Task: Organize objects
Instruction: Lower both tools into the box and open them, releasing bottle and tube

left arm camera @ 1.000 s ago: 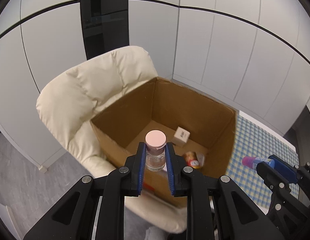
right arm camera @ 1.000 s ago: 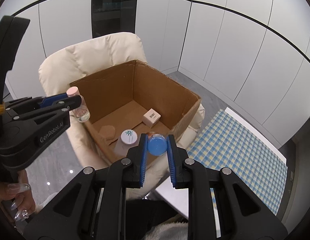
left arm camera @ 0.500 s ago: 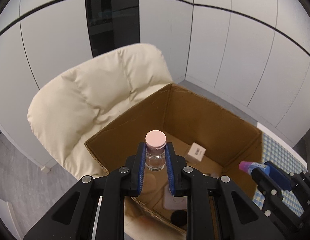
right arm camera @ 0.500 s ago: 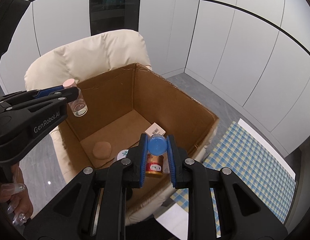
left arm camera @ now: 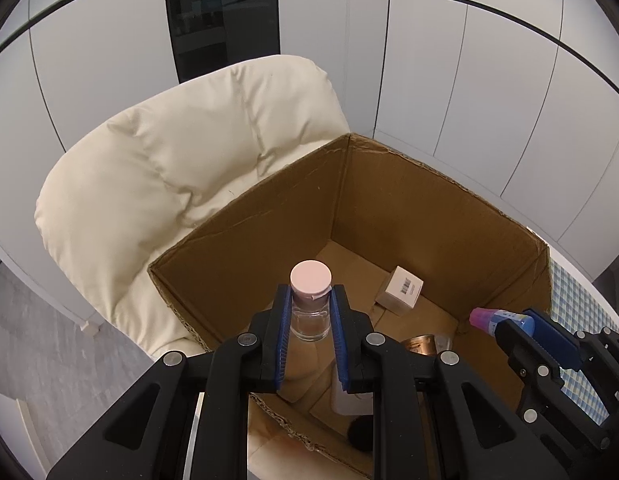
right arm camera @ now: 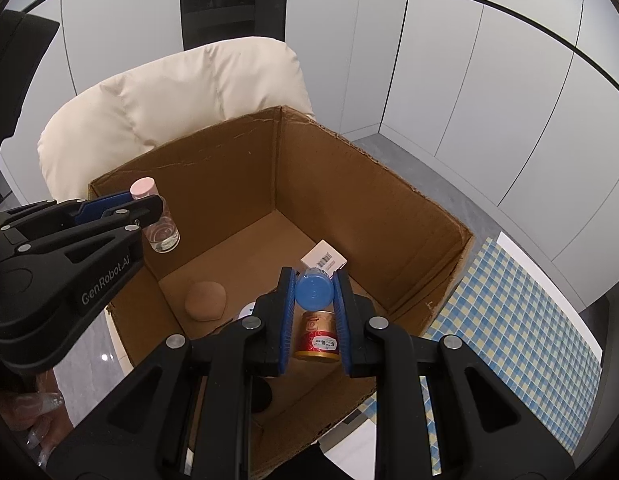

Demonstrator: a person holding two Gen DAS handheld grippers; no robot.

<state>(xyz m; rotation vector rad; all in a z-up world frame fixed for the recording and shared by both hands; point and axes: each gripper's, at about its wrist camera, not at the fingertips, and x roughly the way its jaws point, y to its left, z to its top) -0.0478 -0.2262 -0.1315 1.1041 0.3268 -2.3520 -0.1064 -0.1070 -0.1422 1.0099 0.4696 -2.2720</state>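
1. Change since the earlier frame: both grippers have been carried forward and down, from short of the cardboard box [right arm camera: 349, 184] to over its open top; more of the box floor is now shown.
2. Left gripper [left arm camera: 309, 312]: clamped on a clear glass bottle [left arm camera: 310, 316] with a pink cap, gripped at the neck and held upright. In the right wrist view the bottle is seen hanging above the box's left wall, just inside the rim.
3. Right gripper [right arm camera: 314, 292]: clamped on a blue bottle [right arm camera: 313, 290], seen end-on from its own camera. In the left wrist view its magenta cap [left arm camera: 482, 317] is seen pointing sideways over the box's right side.
4. Box contents, as visible: a small white carton [right arm camera: 323, 259] with a barcode, a tan round pad [right arm camera: 205, 302], a red and gold can [right arm camera: 318, 336], and a white lid partly hidden behind the right gripper.
5. Setting: the box is placed on a cream armchair [left arm camera: 181, 168]; a blue checked cloth [right arm camera: 509, 320] is laid to its right.
6. Step in hand, as judged: transport of both bottles into the box, release not yet made.
7. Next move, as judged: each bottle is to be lowered to a bare patch of floor, clear of the can and carton, before the jaws are parted; the glass bottle calls for a gentle, upright set-down.
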